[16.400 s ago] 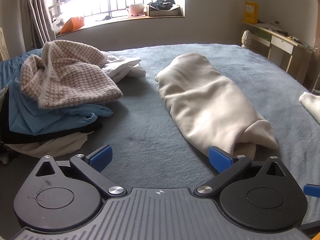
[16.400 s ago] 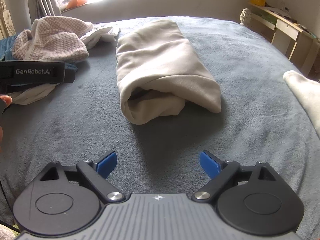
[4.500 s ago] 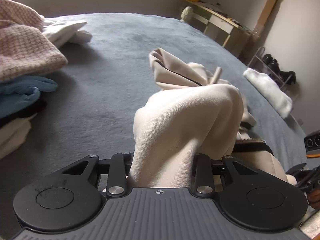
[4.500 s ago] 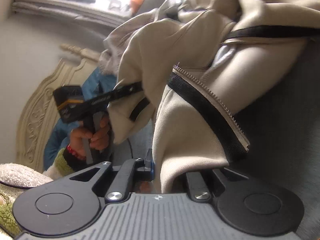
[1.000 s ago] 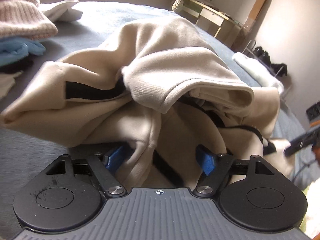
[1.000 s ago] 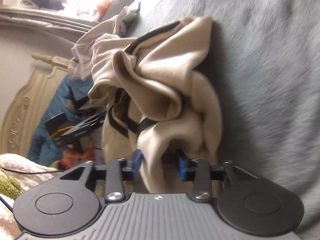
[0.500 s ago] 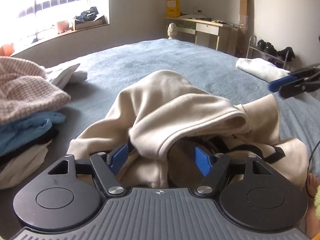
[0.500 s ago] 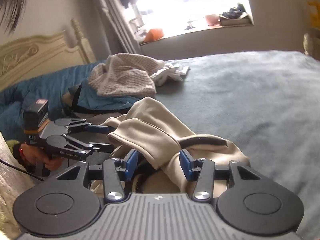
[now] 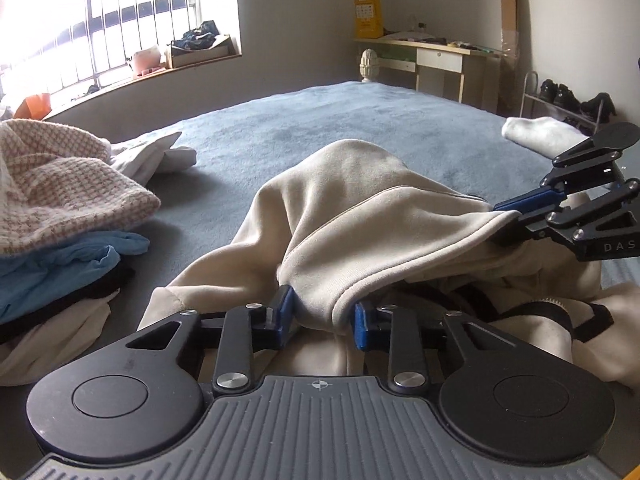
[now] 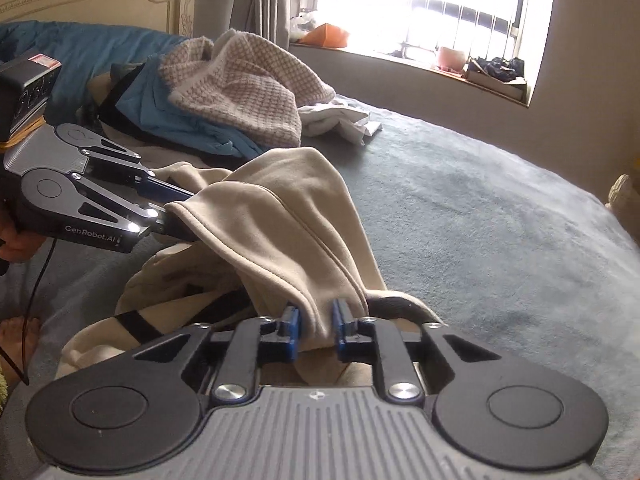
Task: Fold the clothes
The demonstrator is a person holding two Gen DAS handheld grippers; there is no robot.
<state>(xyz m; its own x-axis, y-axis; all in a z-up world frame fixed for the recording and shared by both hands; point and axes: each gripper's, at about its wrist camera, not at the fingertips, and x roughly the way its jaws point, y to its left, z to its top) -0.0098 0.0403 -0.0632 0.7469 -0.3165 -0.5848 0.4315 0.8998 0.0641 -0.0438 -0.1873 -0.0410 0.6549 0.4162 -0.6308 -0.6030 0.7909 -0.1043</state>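
The beige jacket [image 9: 384, 216] sits bunched on the blue-grey bed [image 9: 320, 120], near the edge where the person stands, black trim and a zip showing underneath. It's not folded: one hemmed edge is lifted and stretched between the 2 tools, the rest a loose heap.

Left gripper [image 9: 322, 312] is clamped on one end of that edge, right gripper [image 10: 316, 330] pinching the other end.

My guess: they're mid-way, spreading it flat; smoothing and the actual folds are left to do. A pile of other clothes [image 10: 224, 92] lies just beside it, not neatly folded as far as I can see, and a white item [image 9: 540, 134] sits well apart.

Writing: "GenRobot.AI" on the left tool's side, "DAS" w/ the rest cut off on the right tool. Yellow box [image 9: 367, 18] on the desk: print too small to read.
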